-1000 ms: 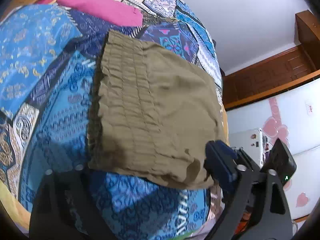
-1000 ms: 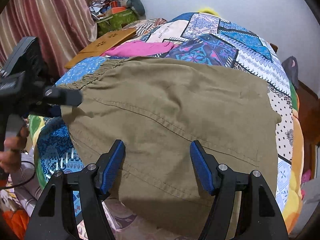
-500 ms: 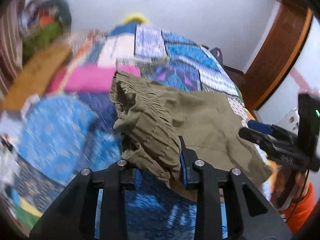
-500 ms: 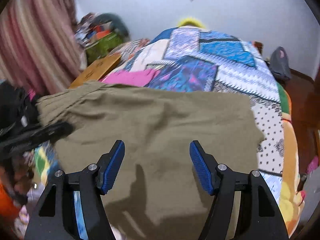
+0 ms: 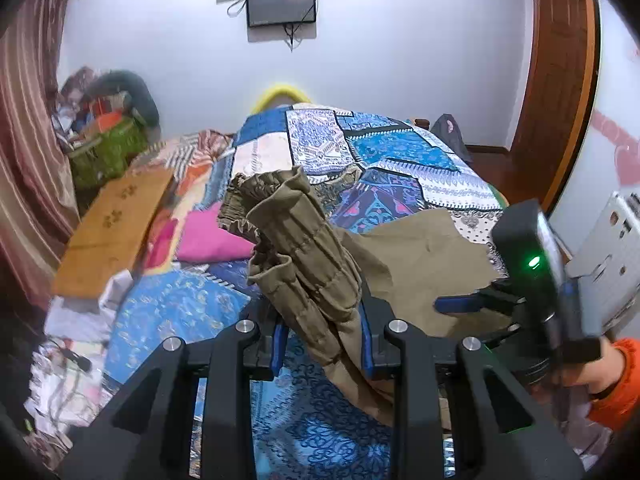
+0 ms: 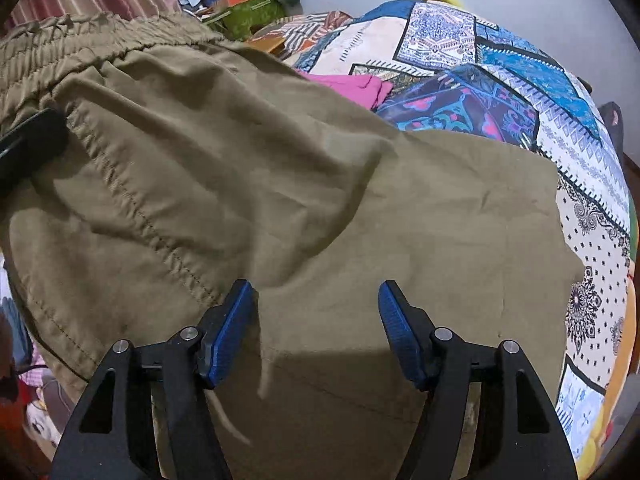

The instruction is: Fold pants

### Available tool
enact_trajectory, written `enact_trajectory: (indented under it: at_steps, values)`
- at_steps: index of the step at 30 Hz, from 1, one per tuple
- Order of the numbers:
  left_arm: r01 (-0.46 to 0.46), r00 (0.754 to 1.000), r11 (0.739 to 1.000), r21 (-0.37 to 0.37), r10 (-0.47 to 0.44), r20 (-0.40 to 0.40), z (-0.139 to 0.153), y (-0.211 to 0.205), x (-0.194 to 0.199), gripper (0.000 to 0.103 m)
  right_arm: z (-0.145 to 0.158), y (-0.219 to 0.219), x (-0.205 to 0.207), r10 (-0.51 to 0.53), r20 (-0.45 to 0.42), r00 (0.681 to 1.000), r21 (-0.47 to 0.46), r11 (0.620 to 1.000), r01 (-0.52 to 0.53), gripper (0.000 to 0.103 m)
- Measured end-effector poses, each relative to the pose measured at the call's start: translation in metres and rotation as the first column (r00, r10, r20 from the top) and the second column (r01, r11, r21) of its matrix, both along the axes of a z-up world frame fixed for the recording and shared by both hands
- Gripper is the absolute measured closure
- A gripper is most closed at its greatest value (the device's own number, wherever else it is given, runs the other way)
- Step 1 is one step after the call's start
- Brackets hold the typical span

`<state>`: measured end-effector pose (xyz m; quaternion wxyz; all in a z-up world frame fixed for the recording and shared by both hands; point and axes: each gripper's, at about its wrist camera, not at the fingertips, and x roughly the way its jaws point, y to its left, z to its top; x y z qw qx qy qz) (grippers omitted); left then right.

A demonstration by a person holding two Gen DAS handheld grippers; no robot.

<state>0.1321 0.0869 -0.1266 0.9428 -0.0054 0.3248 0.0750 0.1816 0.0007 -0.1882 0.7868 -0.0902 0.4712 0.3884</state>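
Olive-brown pants (image 6: 360, 208) lie spread on a patchwork bedspread (image 6: 520, 92). My left gripper (image 5: 322, 328) is shut on the gathered elastic waistband (image 5: 296, 240) and holds it lifted off the bed, the band bunched and standing up between the blue pads. My right gripper (image 6: 316, 328) is open, its blue pads hovering just over the flat fabric near the lower edge of the pants, holding nothing. It also shows at the right of the left wrist view (image 5: 460, 304). The left gripper's dark finger shows at the left edge of the right wrist view (image 6: 28, 136).
A pink cloth (image 5: 208, 236) and a wooden board (image 5: 116, 224) lie on the bed's left side. A green basket of clutter (image 5: 108, 152) stands by the striped curtain. A wooden door (image 5: 560, 92) is at the right, and a wall screen (image 5: 280, 2) hangs above.
My left gripper closed on the waistband and has lifted it up and toward the bed's middle, bunching the band. The right gripper stayed open over the fabric, shifting slightly.
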Motion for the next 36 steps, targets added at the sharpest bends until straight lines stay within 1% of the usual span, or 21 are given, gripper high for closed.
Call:
enact_trajectory:
  at_steps: [2, 6, 8, 10, 13, 14, 16, 17, 20, 22, 24, 27, 31, 36]
  values:
    - [0.011, 1.000, 0.999, 0.035, -0.011, 0.012, 0.003, -0.008, -0.004, 0.074, 0.008, -0.018, -0.003, -0.031, -0.012, 0.999, 0.048, 0.998, 0.032, 0.040]
    - [0.043, 0.999, 0.992, 0.120, -0.046, 0.019, 0.004, -0.030, -0.004, 0.074, 0.024, -0.072, -0.021, -0.095, 0.056, 0.994, 0.079, 0.993, 0.091, 0.040]
    - [0.058, 0.998, 0.989, 0.138, -0.061, 0.022, 0.006, -0.039, -0.004, 0.074, 0.024, -0.102, -0.029, -0.133, 0.048, 0.990, 0.108, 0.986, 0.127, 0.040]
    - [0.074, 0.997, 0.987, 0.141, -0.079, 0.026, 0.010, -0.047, -0.003, 0.074, 0.018, -0.127, -0.034, -0.175, 0.037, 0.984, 0.096, 0.981, 0.171, 0.040]
    - [0.099, 0.994, 0.985, 0.141, -0.104, 0.030, 0.014, -0.060, 0.000, 0.074, 0.002, -0.150, -0.043, -0.226, 0.072, 0.972, 0.017, 0.974, 0.225, 0.040]
    - [0.106, 0.993, 0.984, 0.143, -0.111, 0.029, 0.015, -0.064, 0.001, 0.074, -0.005, -0.155, -0.043, -0.232, 0.063, 0.971, 0.007, 0.973, 0.232, 0.040]
    - [0.129, 0.990, 0.981, 0.146, -0.135, 0.028, 0.017, -0.076, 0.003, 0.074, -0.017, -0.160, -0.043, -0.244, 0.019, 0.969, 0.026, 0.969, 0.244, 0.040]
    - [0.140, 0.989, 0.979, 0.148, -0.146, 0.028, 0.017, -0.081, 0.003, 0.074, -0.021, -0.163, -0.042, -0.250, -0.001, 0.968, 0.052, 0.967, 0.250, 0.040]
    - [0.175, 0.984, 0.975, 0.135, -0.179, 0.024, 0.016, -0.098, 0.006, 0.074, -0.024, -0.164, -0.044, -0.260, -0.035, 0.965, 0.095, 0.960, 0.262, 0.040]
    - [0.199, 0.979, 0.975, 0.102, -0.201, 0.013, 0.013, -0.108, 0.010, 0.074, -0.026, -0.161, -0.044, -0.251, -0.045, 0.967, 0.106, 0.961, 0.255, 0.040]
    - [0.231, 0.973, 0.971, 0.059, -0.231, -0.003, 0.010, -0.118, 0.014, 0.074, -0.026, -0.158, -0.046, -0.247, -0.021, 0.969, 0.096, 0.964, 0.247, 0.040]
    - [0.261, 0.965, 0.964, 0.051, -0.260, -0.021, 0.004, -0.133, 0.021, 0.074, -0.026, -0.160, -0.049, -0.245, -0.015, 0.969, 0.098, 0.965, 0.245, 0.040]
    - [0.305, 0.950, 0.952, 0.015, -0.304, -0.066, -0.010, -0.152, 0.031, 0.074, -0.025, -0.166, -0.048, -0.247, -0.040, 0.968, 0.119, 0.961, 0.250, 0.040]
    - [0.338, 0.931, 0.941, -0.022, -0.338, -0.136, -0.036, -0.173, 0.044, 0.074, -0.015, -0.180, -0.054, -0.273, -0.003, 0.962, 0.102, 0.957, 0.272, 0.040]
